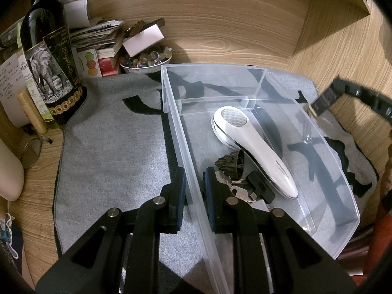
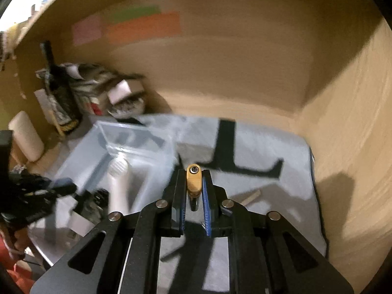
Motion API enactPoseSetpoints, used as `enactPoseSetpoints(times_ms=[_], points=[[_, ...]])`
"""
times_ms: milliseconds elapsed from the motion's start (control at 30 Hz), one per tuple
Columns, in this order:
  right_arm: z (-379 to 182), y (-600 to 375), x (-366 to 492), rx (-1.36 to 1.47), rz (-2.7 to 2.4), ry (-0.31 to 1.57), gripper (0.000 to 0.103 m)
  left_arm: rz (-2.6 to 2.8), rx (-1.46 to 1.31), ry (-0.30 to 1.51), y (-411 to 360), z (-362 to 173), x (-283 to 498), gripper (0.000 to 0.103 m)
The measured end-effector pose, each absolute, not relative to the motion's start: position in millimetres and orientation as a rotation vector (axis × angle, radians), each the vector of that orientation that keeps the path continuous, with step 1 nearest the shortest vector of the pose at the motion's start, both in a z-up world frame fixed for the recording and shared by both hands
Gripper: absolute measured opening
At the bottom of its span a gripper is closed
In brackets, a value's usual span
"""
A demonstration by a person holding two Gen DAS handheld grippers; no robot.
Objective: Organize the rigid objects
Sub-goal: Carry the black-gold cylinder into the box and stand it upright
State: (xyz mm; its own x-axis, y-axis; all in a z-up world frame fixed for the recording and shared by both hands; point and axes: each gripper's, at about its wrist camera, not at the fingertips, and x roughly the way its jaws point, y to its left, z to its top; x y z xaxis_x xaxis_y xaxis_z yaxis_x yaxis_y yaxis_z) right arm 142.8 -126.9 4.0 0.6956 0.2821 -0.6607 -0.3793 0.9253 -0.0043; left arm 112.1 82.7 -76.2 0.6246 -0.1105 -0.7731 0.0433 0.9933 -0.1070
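A clear plastic bin (image 1: 245, 78) sits on a grey mat (image 1: 110, 147). Inside it lie a white handheld device (image 1: 254, 147), a black cone-shaped piece (image 1: 231, 163) and a bunch of keys with a black fob (image 1: 254, 188). My left gripper (image 1: 193, 183) straddles the bin's left wall, one finger on each side, closed against it. My right gripper (image 2: 193, 191) is shut on a small gold-coloured piece with a screw (image 2: 194, 180) and holds it above the mat (image 2: 269, 147), right of the bin (image 2: 137, 142). The right wrist view is blurred.
A dark wine bottle (image 1: 52, 56), papers, boxes and a bowl of stones (image 1: 147, 60) crowd the back left corner. Wooden walls (image 1: 232, 24) close in behind and right. A small wooden stick (image 2: 250, 197) lies on the mat. The other gripper shows at right (image 1: 343, 95).
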Motion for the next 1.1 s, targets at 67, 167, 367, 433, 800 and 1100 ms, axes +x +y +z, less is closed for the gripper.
enactPoseSetpoints(times_ms=[67, 167, 367, 433, 800, 1100], points=[[14.7, -117.3, 140.3, -0.154, 0.401, 0.678, 0.011, -0.088, -0.081, 0.892, 83.0, -76.0, 112.1, 0.016], [26.3, -100.0, 135.8, -0.175, 0.454, 0.637, 0.011, -0.088, -0.081, 0.892, 82.9, -76.1, 112.1, 0.016], [20.6, -66.6, 135.3, -0.248, 0.520, 0.628, 0.011, -0.089, -0.077, 0.892, 83.0, -76.1, 112.3, 0.016], [11.3, -60.8, 140.0, -0.258, 0.528, 0.658, 0.011, -0.090, -0.075, 0.893, 82.3, -76.4, 112.5, 0.016], [-25.7, -62.3, 144.1, -0.306, 0.521, 0.780, 0.011, -0.090, -0.073, 0.894, 82.5, -76.6, 112.7, 0.016], [-2.9, -89.9, 138.0, -0.247, 0.460, 0.728, 0.041, -0.091, -0.074, 0.894, 82.6, -76.4, 112.6, 0.016]])
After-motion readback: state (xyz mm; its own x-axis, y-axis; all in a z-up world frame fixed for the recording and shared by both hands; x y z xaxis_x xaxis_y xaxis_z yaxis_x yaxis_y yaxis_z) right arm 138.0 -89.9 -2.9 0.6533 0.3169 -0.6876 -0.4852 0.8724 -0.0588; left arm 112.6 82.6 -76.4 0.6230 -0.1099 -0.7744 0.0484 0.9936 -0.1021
